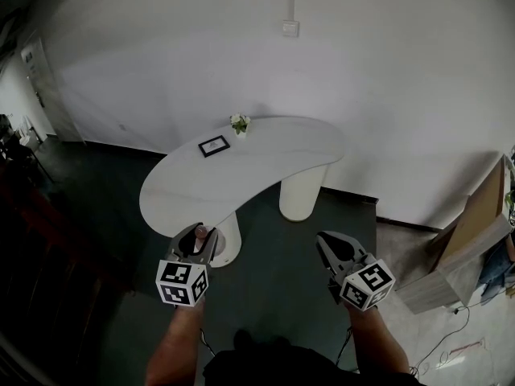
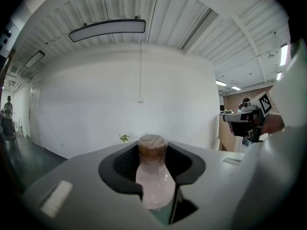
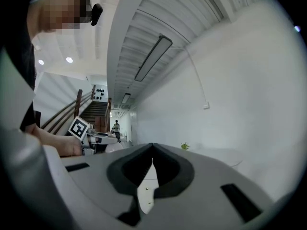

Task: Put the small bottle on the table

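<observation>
Your left gripper [image 1: 195,240], lower left of frame, clamps the one small bottle [image 2: 152,174] short of the table, brown cap up, jaws held wide by it. Your right gripper [image 1: 326,244]: jaws pressed together, empty. One white table [image 1: 265,155] at centre carries one picture frame [image 1: 214,145] and one small plant [image 1: 239,123].

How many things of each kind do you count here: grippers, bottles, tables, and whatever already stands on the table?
Grippers: 2, left gripper and right gripper
Small bottle: 1, clamped in the left gripper's jaws
Table: 1, white
Picture frame: 1, on the table
Small plant: 1, on the table
Total: 6
</observation>
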Action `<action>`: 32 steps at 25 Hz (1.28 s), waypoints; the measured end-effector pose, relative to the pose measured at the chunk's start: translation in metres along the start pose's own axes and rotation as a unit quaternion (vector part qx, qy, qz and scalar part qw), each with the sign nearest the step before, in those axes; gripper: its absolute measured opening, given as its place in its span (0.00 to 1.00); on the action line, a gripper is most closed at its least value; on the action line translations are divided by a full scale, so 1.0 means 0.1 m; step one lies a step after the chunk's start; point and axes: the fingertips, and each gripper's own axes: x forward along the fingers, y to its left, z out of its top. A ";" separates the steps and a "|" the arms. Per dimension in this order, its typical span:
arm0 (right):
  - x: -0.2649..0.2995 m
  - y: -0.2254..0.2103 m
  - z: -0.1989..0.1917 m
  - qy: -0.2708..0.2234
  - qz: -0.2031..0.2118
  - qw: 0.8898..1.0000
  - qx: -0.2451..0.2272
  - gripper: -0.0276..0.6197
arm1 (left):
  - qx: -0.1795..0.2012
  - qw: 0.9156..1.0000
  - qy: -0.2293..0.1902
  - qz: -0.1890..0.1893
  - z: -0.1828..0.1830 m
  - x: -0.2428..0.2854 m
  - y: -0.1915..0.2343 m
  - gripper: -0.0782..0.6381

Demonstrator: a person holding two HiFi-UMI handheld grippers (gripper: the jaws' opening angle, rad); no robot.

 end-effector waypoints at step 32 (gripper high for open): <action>0.71 -0.94 -0.36 0.044 0.037 0.998 0.040 0.06 | -0.013 1.000 -0.008 -0.021 0.02 1.26 0.24 0.32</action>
